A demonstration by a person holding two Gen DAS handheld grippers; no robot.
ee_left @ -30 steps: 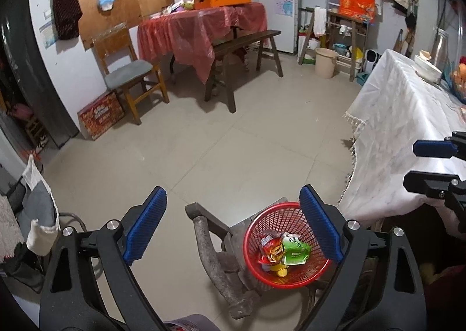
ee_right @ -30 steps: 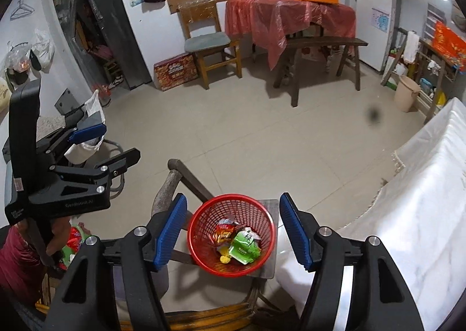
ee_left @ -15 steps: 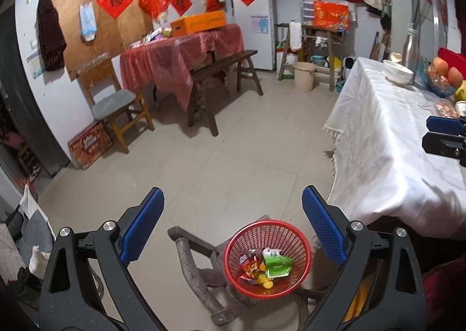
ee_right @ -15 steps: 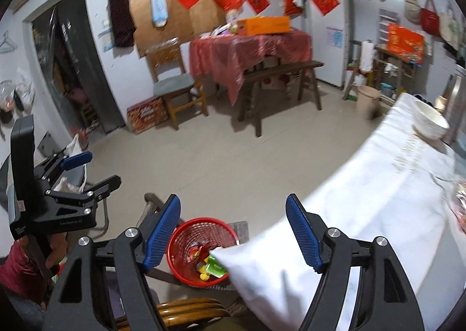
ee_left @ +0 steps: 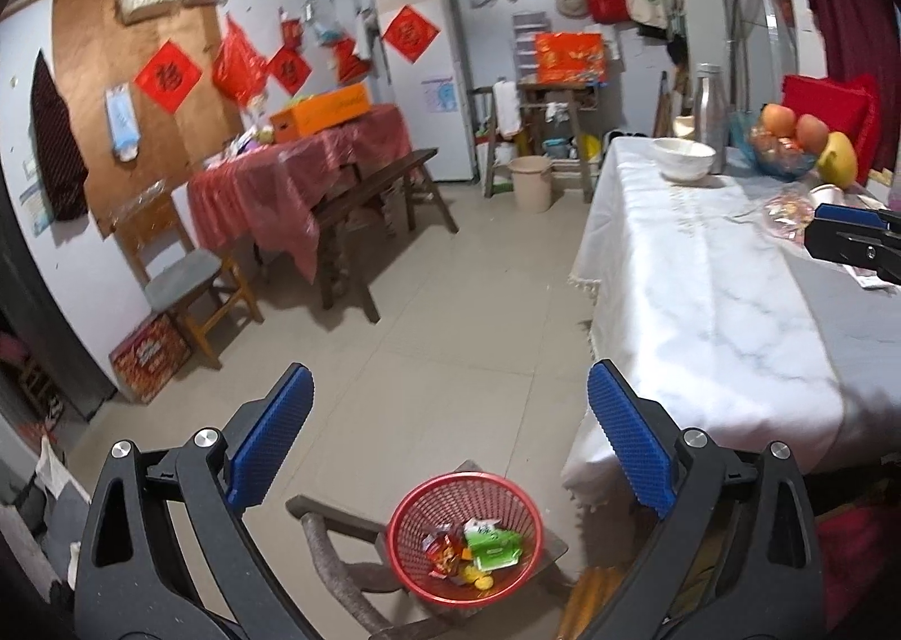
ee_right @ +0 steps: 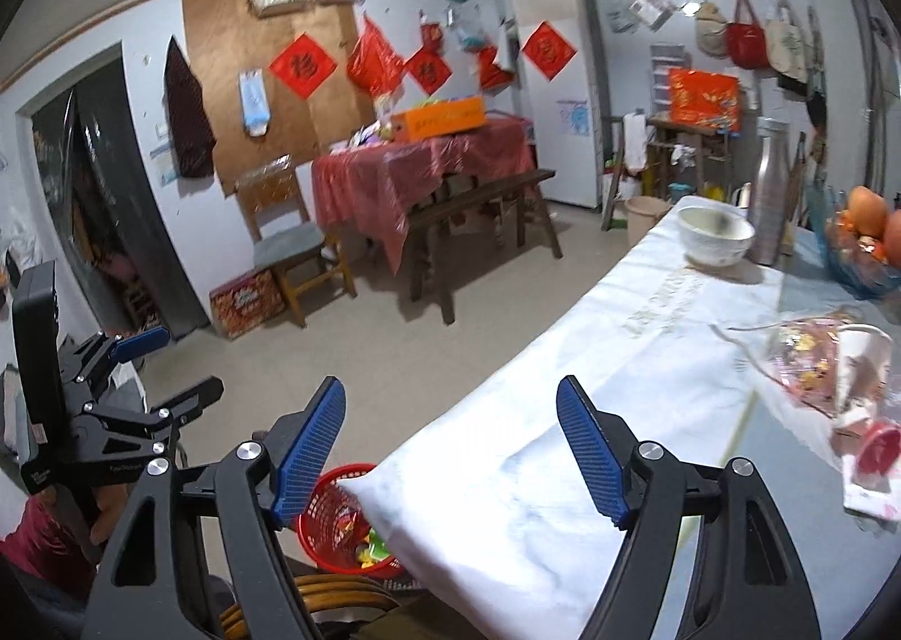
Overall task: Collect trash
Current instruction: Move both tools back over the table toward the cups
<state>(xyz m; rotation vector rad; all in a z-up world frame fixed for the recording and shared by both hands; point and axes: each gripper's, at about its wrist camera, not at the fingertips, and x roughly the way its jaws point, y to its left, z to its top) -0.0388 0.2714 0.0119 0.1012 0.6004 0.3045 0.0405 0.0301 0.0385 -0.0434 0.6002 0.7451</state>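
Note:
A red mesh basket with snack wrappers inside stands on a low wooden chair, below my left gripper, which is open and empty. The basket also shows in the right wrist view, half hidden by the tablecloth corner. My right gripper is open and empty above the near corner of the white-clothed table. A clear crinkled wrapper and a paper cup lie on the table at the right, with more litter nearer the edge.
A white bowl, a steel bottle and a fruit bowl stand at the table's far end. A red-covered table, bench and wooden chair stand across the tiled floor.
Both grippers have risen and tilted up from over the basket. The right one has swung right, over the white table. Both stayed open.

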